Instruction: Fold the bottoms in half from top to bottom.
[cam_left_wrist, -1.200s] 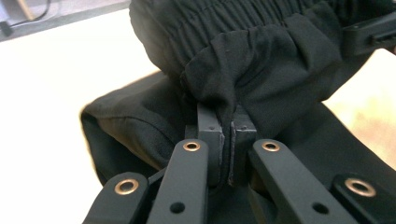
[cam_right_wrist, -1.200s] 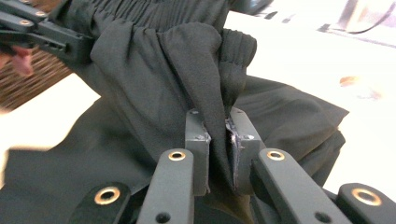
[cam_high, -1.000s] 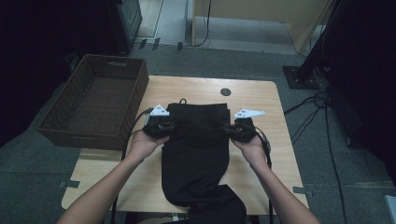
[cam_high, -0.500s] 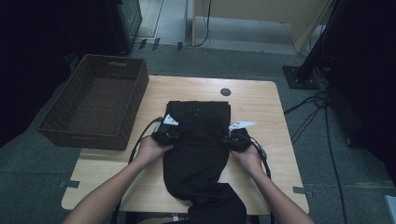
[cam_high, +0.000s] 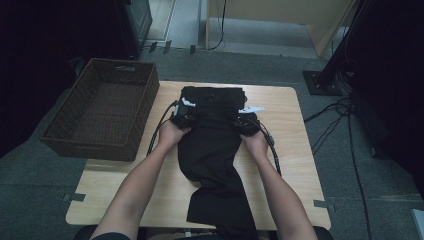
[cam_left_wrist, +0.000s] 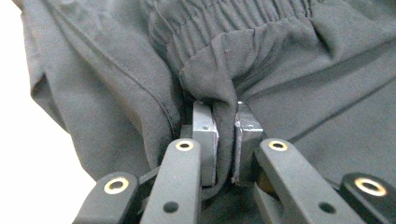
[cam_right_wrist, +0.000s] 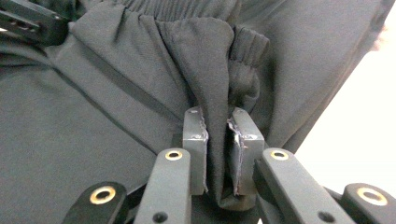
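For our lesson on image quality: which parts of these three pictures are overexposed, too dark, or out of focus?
High view: dim, corners nearly black, the black trousers lose detail. Left gripper view: table blown out white, fabric sharp, the nearest jaw parts slightly soft. Right gripper view: table white too, pinched fold crisp.

This looks like a lab or studio set up for recording, not a home. A small light wooden table (cam_high: 295, 130) stands alone on grey carpet tiles (cam_high: 30, 200), with strips of tape (cam_high: 74, 197) at its edges. Black curtains (cam_high: 50, 30) hang dark on both sides, and loose cables (cam_high: 332, 125) trail across the floor at the right beside the base of a black stand (cam_high: 320, 82). A plain wooden cabinet (cam_high: 280, 15) sits at the back. A woven brown basket (cam_high: 75, 145) rests at the table's left.
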